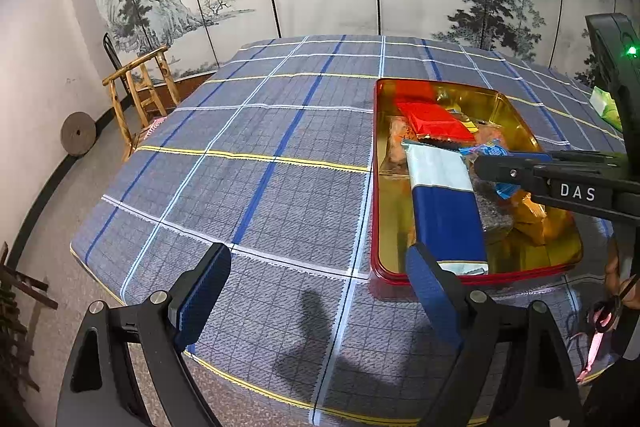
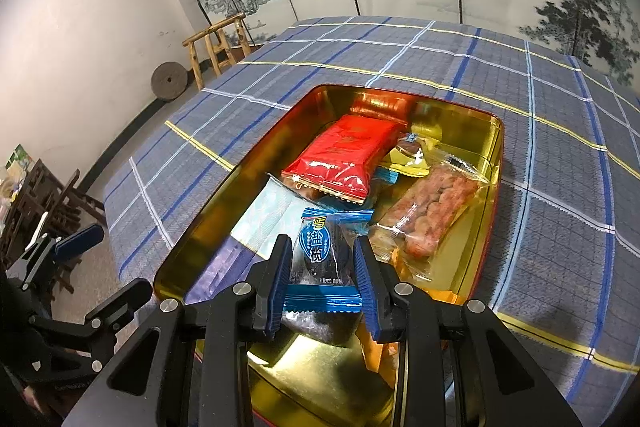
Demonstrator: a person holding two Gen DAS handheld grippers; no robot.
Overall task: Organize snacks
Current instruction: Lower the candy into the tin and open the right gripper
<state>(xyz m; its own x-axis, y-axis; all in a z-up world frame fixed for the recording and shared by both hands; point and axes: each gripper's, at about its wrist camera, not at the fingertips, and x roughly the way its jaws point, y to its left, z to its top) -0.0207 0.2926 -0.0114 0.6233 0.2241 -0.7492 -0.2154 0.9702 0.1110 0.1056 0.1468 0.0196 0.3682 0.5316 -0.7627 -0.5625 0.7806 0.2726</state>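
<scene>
A red tin with a gold inside stands on the checked tablecloth and holds several snacks: a red packet, a white and blue packet and a clear pack of brown pieces. My right gripper is shut on a blue and clear snack packet and holds it over the tin; it shows from the side in the left wrist view. My left gripper is open and empty above the cloth, left of the tin's near corner.
The table is covered by a grey-blue checked cloth. A green packet lies on the cloth at the far right. A wooden chair and a round stone stand by the left wall. A painted screen stands behind the table.
</scene>
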